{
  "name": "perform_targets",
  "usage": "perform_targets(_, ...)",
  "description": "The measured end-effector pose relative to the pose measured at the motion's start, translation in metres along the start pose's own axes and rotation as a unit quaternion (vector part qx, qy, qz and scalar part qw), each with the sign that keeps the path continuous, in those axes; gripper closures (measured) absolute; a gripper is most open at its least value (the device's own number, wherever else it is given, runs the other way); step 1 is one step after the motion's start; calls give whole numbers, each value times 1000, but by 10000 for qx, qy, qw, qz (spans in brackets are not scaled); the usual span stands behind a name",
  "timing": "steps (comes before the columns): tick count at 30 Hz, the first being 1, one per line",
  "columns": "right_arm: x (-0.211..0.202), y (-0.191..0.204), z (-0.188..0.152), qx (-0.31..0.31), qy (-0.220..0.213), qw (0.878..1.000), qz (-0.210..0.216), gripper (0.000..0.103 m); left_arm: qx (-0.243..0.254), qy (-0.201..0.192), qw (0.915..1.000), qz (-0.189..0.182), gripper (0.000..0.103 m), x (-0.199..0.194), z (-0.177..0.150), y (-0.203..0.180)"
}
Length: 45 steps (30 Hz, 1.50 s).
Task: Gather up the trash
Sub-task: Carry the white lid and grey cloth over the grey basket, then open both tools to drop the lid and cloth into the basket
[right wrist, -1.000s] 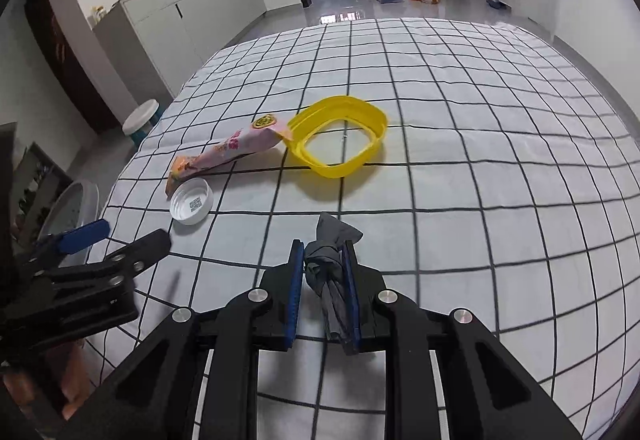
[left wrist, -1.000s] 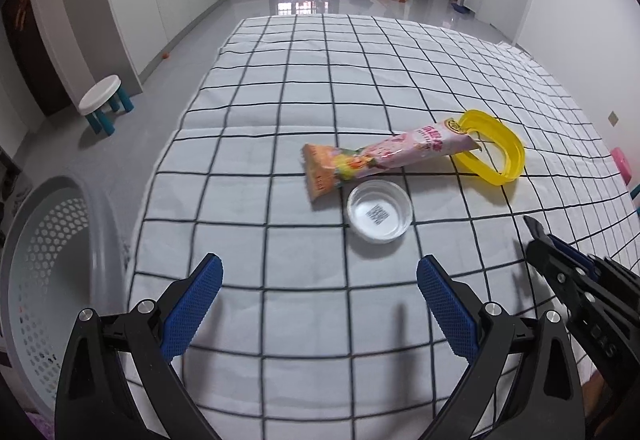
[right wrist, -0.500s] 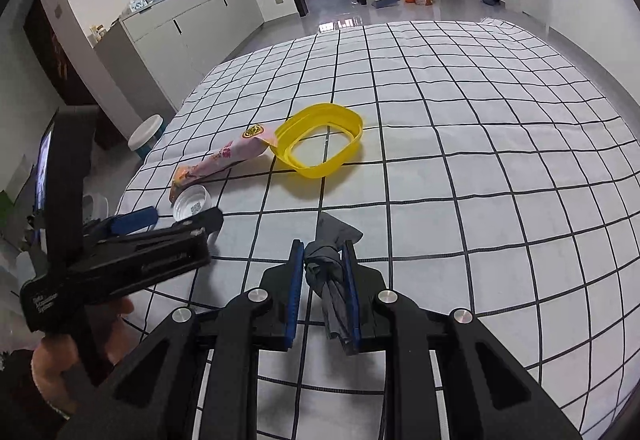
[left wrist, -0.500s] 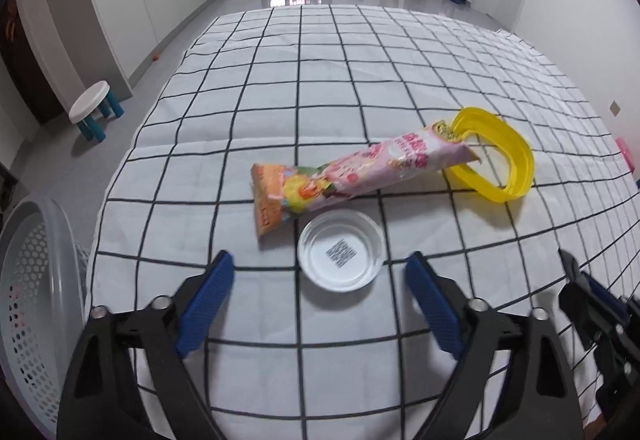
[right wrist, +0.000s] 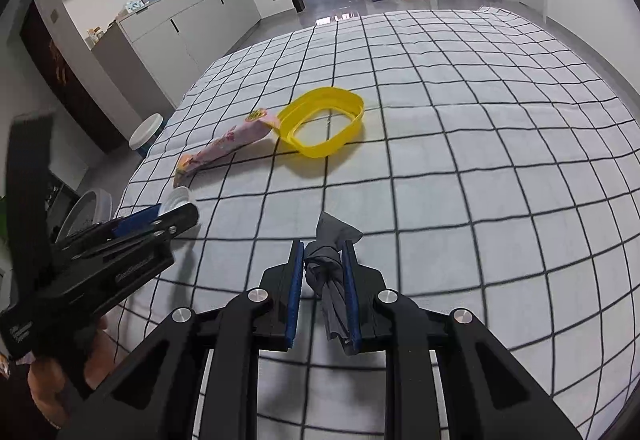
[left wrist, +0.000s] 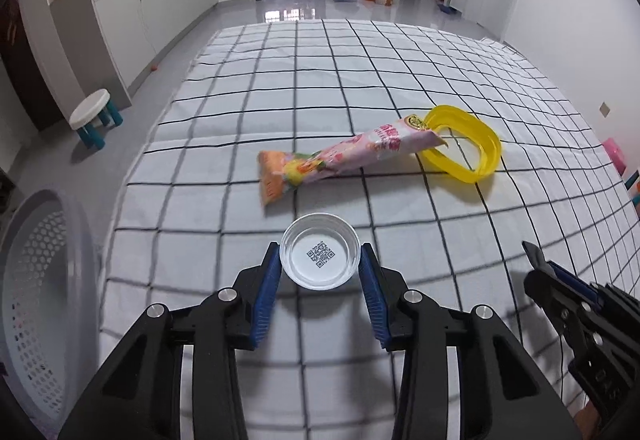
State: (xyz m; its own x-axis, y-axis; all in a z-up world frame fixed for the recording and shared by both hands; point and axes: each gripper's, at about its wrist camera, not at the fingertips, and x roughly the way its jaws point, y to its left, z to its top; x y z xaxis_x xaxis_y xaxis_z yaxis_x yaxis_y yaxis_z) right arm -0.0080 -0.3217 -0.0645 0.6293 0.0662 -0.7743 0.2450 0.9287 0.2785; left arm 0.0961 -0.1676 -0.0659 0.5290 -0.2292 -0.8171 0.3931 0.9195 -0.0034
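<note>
Since a second ago the left gripper (left wrist: 320, 282) has come forward over the checked cloth, and its jaws, then wide apart, now flank the small round clear plastic lid (left wrist: 319, 256) with a printed square code on its inner face. The jaws are closing, with the lid between the blue pads (left wrist: 267, 302); the pads sit at its rim on both sides, though firm pressing cannot be made out.

Just beyond the lid lies a long pink and orange snack wrapper (left wrist: 344, 158), its far end resting on the rim of a yellow plastic rounded-rectangle ring (left wrist: 480, 144). All three lie on the white cloth with a black grid (left wrist: 280, 88).

To the left, off the cloth's edge, stands a grey perforated plastic basket (left wrist: 36, 304).

From the right wrist view, the right gripper (right wrist: 322, 280) is clamped on a crumpled strip of dark grey plastic film (right wrist: 330, 264), which sticks out ahead of the pads. That gripper has kept its place. A hand (right wrist: 60, 380) holds the left gripper's handle at the lower left there.
</note>
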Motion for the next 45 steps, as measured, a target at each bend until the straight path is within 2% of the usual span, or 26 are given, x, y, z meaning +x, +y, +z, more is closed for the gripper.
perform_targets(10, -14, 48, -9, -325, 22, 9993, 173, 84, -260, -127, 9993, 233, 64, -51, -29, 54)
perform_targets(19, -17, 134, -8, -950, 88, 9939, 558, 84, -631, -394, 9952, 640, 64, -98, -43, 125)
perform_targets(24, -9, 182, -9, -1254, 188, 9883, 846, 84, -927, -501, 9895, 986, 64, -117, -53, 174)
perform_targets(30, 2, 237, -7, -1525, 233, 9813, 1155, 84, -1267, -523, 9820, 1297, 64, -124, -63, 224)
perform_targets(37, 18, 285, -10, -1849, 351, 9731, 1328, 84, -1520, -483, 9754, 1522, 64, -122, -72, 264)
perform_targets(45, 38, 322, -13, -2165, 512, 9655, 1355, 84, -1789, -357, 9718, 1492, 64, -108, -82, 291)
